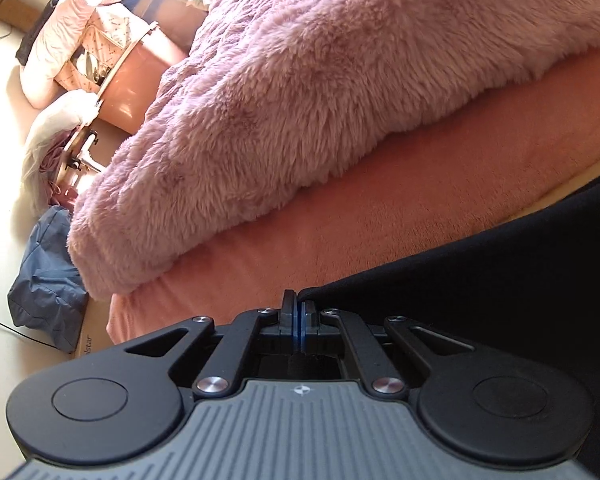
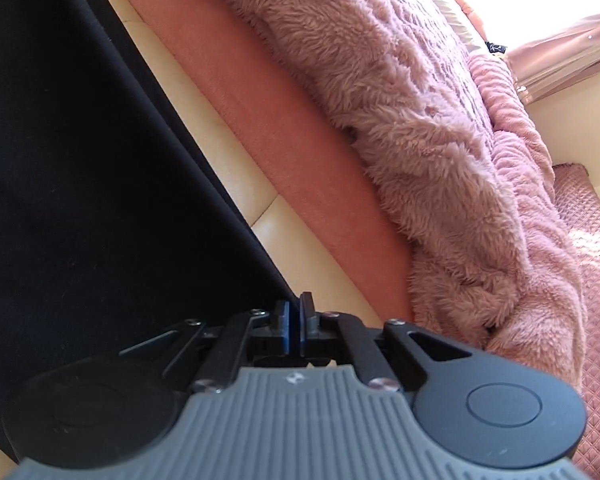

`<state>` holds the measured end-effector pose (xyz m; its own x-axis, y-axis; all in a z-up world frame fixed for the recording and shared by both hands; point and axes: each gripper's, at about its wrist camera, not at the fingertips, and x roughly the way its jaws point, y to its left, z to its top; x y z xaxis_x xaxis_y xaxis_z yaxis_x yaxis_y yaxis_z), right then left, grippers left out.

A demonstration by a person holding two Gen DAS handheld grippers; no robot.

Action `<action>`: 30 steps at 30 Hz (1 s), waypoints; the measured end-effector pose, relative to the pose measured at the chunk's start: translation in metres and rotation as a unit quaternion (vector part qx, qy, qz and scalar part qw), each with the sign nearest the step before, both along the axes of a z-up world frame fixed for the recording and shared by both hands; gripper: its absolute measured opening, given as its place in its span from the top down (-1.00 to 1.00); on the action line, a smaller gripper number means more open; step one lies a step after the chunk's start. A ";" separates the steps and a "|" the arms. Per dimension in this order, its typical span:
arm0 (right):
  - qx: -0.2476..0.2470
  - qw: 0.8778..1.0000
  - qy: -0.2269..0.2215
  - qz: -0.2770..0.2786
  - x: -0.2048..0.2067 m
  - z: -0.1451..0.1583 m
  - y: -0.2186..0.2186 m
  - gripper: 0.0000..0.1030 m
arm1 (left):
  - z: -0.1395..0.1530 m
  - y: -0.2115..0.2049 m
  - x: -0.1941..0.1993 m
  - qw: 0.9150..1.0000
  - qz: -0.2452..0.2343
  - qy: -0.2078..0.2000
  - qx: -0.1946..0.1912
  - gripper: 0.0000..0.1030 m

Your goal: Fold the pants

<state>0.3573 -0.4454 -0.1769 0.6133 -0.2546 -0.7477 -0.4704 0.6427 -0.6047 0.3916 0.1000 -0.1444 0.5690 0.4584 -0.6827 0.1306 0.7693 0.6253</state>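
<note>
The left gripper (image 1: 298, 300) is clenched on an edge of the black fabric pants (image 1: 500, 280), which stretch away to its right over the salmon bedsheet (image 1: 380, 216) (a fluffy pink blanket (image 1: 320, 92) lies beyond). The right gripper (image 2: 294, 308) pinches the pants (image 2: 80, 160) too, the cloth spreading to its left.

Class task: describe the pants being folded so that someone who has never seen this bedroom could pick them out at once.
Start at the bed with the fluffy pink blanket. In front of it runs a smooth salmon sheet. The pants are the plain black cloth nearest the cameras, the only dark fabric there.
</note>
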 end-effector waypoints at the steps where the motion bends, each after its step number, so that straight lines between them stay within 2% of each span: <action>1: 0.003 1.000 0.001 -0.003 0.001 0.000 -0.001 1.00 | -0.001 0.001 0.003 1.000 0.003 0.001 -0.003 0.98; 3: 0.011 1.000 0.004 -0.011 0.002 -0.002 -0.001 1.00 | -0.004 0.003 0.006 1.000 0.007 0.008 -0.010 0.97; 6: 0.030 0.999 0.005 -0.032 0.009 -0.005 -0.003 0.95 | -0.006 0.007 0.013 0.999 0.024 0.013 -0.020 0.62; 7: 0.037 0.998 0.004 -0.042 0.012 -0.004 -0.003 0.90 | -0.004 0.008 0.013 0.999 0.029 0.005 -0.024 0.44; 8: 0.042 0.998 0.002 -0.049 0.011 -0.002 -0.004 0.74 | -0.001 0.010 0.010 0.999 0.030 -0.003 -0.027 0.23; 9: 0.049 0.997 -0.003 -0.057 0.011 0.001 -0.005 0.64 | 0.003 0.011 0.007 0.999 0.027 -0.010 -0.028 0.13; 10: 0.052 0.996 -0.013 -0.065 0.011 0.004 -0.006 0.31 | 0.007 0.011 0.002 0.999 0.022 -0.019 -0.029 -0.02; 11: 0.056 0.995 -0.031 -0.077 0.009 0.009 -0.007 0.14 | 0.013 0.010 -0.002 0.999 0.019 -0.027 -0.031 -0.02; 13: 0.084 0.989 -0.061 -0.102 0.004 0.022 -0.011 0.14 | 0.024 0.007 -0.011 0.998 0.013 -0.039 -0.045 -0.03; 15: 0.112 0.983 -0.085 -0.118 -0.008 0.033 -0.009 0.14 | 0.039 0.007 -0.023 0.996 0.019 -0.049 -0.076 -0.02; 16: 0.125 0.980 -0.095 -0.126 -0.015 0.038 -0.007 0.14 | 0.048 0.009 -0.032 0.992 0.026 -0.055 -0.108 -0.02; 18: 0.157 0.969 -0.112 -0.153 -0.033 0.045 -0.006 0.14 | 0.061 0.012 -0.053 0.978 0.042 -0.062 -0.197 -0.02; 20: 0.212 0.948 -0.133 -0.197 -0.056 0.051 -0.010 0.13 | 0.065 0.009 -0.077 0.958 0.050 -0.061 -0.277 0.05; 21: 0.241 0.934 -0.144 -0.222 -0.070 0.053 -0.014 0.13 | 0.064 0.005 -0.087 0.950 0.047 -0.059 -0.303 0.10; 22: 0.274 0.914 -0.158 -0.255 -0.087 0.054 -0.020 0.13 | 0.060 -0.002 -0.098 0.944 0.041 -0.057 -0.321 0.17; 25: 0.339 0.855 -0.190 -0.343 -0.137 0.051 -0.036 0.14 | 0.046 -0.022 -0.117 0.943 0.035 -0.048 -0.327 0.27; 26: 0.351 0.839 -0.197 -0.365 -0.150 0.049 -0.040 0.14 | 0.040 -0.029 -0.121 0.943 0.036 -0.041 -0.327 0.28; 29: 0.403 0.787 -0.194 -0.425 -0.183 0.037 -0.056 0.10 | 0.029 -0.040 -0.126 0.943 0.038 -0.029 -0.330 0.32; 30: 0.428 0.762 -0.192 -0.446 -0.191 0.031 -0.063 0.09 | 0.025 -0.040 -0.126 0.943 0.039 -0.025 -0.330 0.33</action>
<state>0.1665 -0.5087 -0.1456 0.6969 -0.2195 -0.6827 0.4916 0.8393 0.2320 0.2655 0.0595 -0.1192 0.5896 -0.0153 -0.8075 0.0413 0.9991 0.0113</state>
